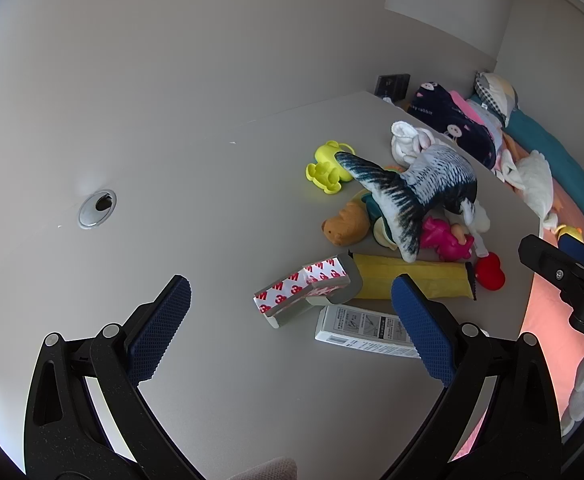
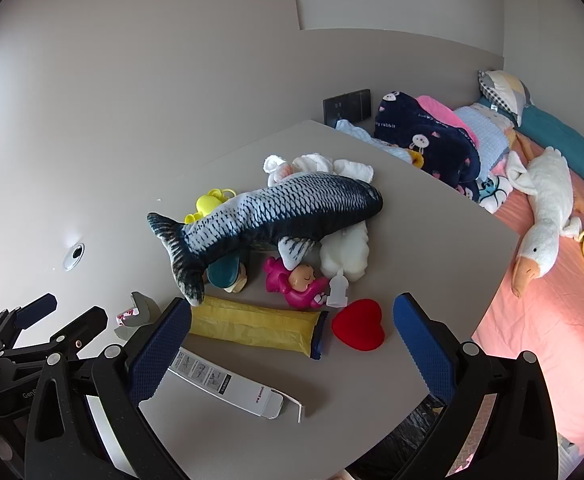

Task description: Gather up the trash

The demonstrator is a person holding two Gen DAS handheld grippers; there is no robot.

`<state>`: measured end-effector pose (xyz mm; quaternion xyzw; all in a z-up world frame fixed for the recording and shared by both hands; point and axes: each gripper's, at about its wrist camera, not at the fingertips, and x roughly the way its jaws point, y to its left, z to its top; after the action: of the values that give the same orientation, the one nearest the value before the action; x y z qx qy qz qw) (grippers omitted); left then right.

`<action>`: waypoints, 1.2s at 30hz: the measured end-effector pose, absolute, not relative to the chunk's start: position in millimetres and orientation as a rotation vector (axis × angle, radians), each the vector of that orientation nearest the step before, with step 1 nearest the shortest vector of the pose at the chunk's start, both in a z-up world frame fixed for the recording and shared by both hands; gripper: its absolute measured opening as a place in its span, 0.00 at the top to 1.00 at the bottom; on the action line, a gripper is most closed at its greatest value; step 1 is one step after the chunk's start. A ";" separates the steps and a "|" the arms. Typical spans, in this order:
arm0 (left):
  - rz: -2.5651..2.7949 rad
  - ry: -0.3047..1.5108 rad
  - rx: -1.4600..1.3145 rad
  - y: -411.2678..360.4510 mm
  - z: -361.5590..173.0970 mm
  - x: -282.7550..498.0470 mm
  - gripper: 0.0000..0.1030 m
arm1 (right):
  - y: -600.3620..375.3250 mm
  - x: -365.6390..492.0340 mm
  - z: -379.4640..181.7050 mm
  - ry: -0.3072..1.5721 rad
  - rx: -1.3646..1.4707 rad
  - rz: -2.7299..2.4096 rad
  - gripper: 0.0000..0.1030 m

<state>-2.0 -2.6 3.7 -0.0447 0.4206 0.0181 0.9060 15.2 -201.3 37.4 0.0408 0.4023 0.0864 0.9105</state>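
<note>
Near the counter's front edge, we are looking at three pieces that we judge to be the trash: a white carton (image 2: 227, 384) lying flat with its end flap open, a yellow wrapper (image 2: 255, 326) with a dark crimped end just behind it, and a bent strip of foam tape (image 1: 304, 290) with red-printed backing toward the left side. The carton is touching or nearly touching the wrapper; the tape is lying just beside both.

We are judging that collecting is only beginning, since nothing is being held. The left tongs (image 1: 292, 312) are standing wide open above the tape and carton, and the right tongs (image 2: 292, 340) are hanging equally wide over the wrapper and carton, empty. The next move is calling for one pair to drop onto a single piece and close, keeping clear of the plush fish (image 2: 267, 220), whose tail is overlapping the wrapper's left end.

Farther back on the counter (image 1: 171, 240), toys are crowding together: a red heart (image 2: 358, 324), a pink doll (image 2: 300, 284). Where the trash should go we are not seeing clearly.
</note>
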 end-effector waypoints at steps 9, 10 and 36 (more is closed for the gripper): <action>0.028 0.869 -0.098 -2.1 5.1 -1.4 0.06 | -200.9 18.5 38.2 0.832 0.082 0.177 0.02; 0.024 0.869 -0.100 -1.8 6.2 -2.4 0.06 | -200.9 18.9 38.5 0.833 0.082 0.177 0.02; 0.020 0.863 -0.108 4.5 8.1 -3.4 0.06 | -204.5 17.2 35.4 0.849 0.087 0.176 0.02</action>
<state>-3.4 4.5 8.1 -0.0524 0.4178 0.0097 0.9070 17.2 -204.5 35.4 0.0421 0.4111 0.0852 0.9066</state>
